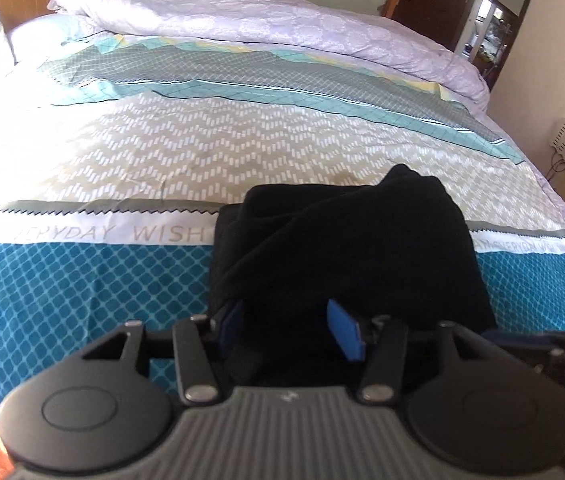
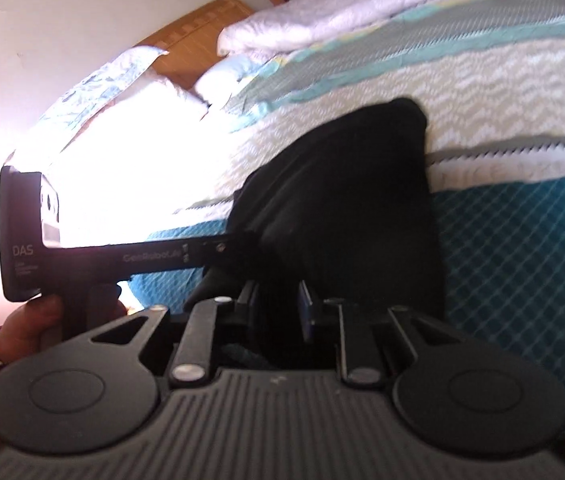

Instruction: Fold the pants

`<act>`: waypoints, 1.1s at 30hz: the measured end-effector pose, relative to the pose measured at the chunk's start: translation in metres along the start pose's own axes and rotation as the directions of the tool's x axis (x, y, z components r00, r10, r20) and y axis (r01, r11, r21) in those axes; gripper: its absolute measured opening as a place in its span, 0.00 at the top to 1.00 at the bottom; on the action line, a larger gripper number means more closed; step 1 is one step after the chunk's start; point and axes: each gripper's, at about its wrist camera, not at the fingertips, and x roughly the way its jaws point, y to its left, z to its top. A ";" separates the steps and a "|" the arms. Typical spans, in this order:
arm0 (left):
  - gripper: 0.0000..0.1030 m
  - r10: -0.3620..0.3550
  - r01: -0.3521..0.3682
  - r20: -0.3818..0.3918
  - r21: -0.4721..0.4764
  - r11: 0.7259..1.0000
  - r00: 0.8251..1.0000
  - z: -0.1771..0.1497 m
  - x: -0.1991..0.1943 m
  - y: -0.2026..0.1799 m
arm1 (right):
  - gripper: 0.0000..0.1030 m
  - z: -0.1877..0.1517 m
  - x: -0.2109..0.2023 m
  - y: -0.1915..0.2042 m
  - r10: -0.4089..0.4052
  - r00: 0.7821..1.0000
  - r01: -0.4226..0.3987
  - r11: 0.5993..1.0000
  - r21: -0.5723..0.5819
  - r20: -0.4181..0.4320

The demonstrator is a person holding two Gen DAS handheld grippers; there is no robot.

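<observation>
The black pants lay bunched in a folded heap on the patterned bedspread, near the bed's front edge. The left claw stood open around the cloth's near edge. The right claw pinched the same heap.

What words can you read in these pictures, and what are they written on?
"ERYDAY WISH": on the white band of the bedspread; the first letters are washed out by glare.
"EVERYDAY", then blurred letters: on the same band, right of the black pants.
"DAS": on the handle of the left gripper in the right wrist view.
"GenRobot", ending unclear: along its bar.
Small print under "DAS": too tiny to read.
</observation>
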 end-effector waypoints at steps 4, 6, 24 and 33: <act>0.47 0.025 -0.026 -0.024 -0.036 0.999 0.999 -0.005 0.000 0.009 | 0.72 -0.001 -0.019 -0.003 -0.076 0.995 0.076 0.997 0.005 0.066; 0.45 0.029 -0.030 -0.028 -0.044 0.999 0.999 -0.007 0.000 0.010 | 0.70 -0.004 -0.022 -0.004 -0.101 0.992 0.102 0.995 -0.005 0.076; 0.36 0.054 -0.055 -0.035 -0.035 0.998 0.998 -0.011 0.007 0.011 | 0.70 -0.009 0.007 -0.011 -0.140 0.990 0.138 0.990 0.039 0.031; 0.35 0.052 -0.053 -0.035 -0.047 0.997 0.998 -0.013 0.007 0.012 | 0.69 -0.011 0.010 -0.007 -0.161 0.986 0.160 0.987 0.022 0.039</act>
